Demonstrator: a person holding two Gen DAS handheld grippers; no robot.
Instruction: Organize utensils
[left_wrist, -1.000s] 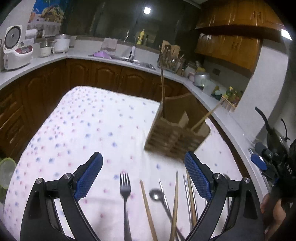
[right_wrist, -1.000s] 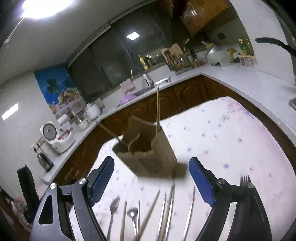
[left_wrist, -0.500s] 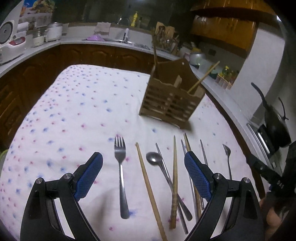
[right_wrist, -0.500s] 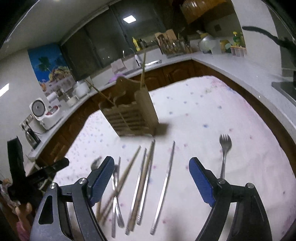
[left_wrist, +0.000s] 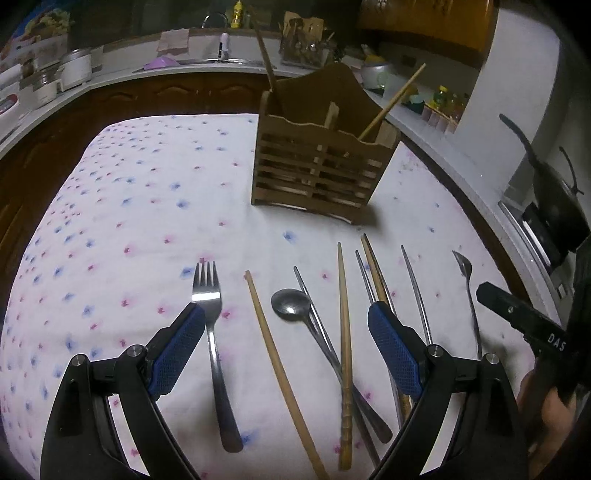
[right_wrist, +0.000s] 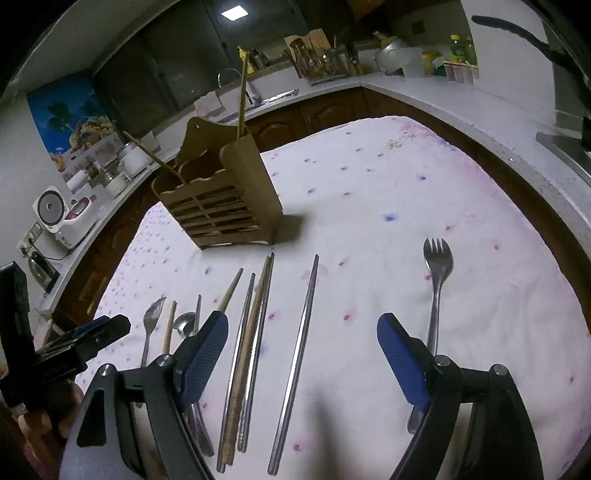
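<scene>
A: Change since a second ago: both views have tipped down. The wooden caddy, which filled mid-frame, now sits in the upper centre, and the row of loose utensils fills the lower half. Both hands have sunk toward the flowered cloth.

B: Meaning for the task?

A: My reading: an approach to the first pick. Nothing is lifted yet; only two wooden chopsticks stand in the caddy.

B: Grippers?

A: The left gripper has its jaws wide apart and empty, straddling the fork, a wooden chopstick and the spoon. The right gripper is likewise spread and empty, over a steel chopstick.

B: Orientation?

A: In the left view all long axes run bottom to top, roughly parallel. Fork tines and spoon bowl point up-frame toward the caddy. The second fork, lower right in the right view, points the same way.
</scene>
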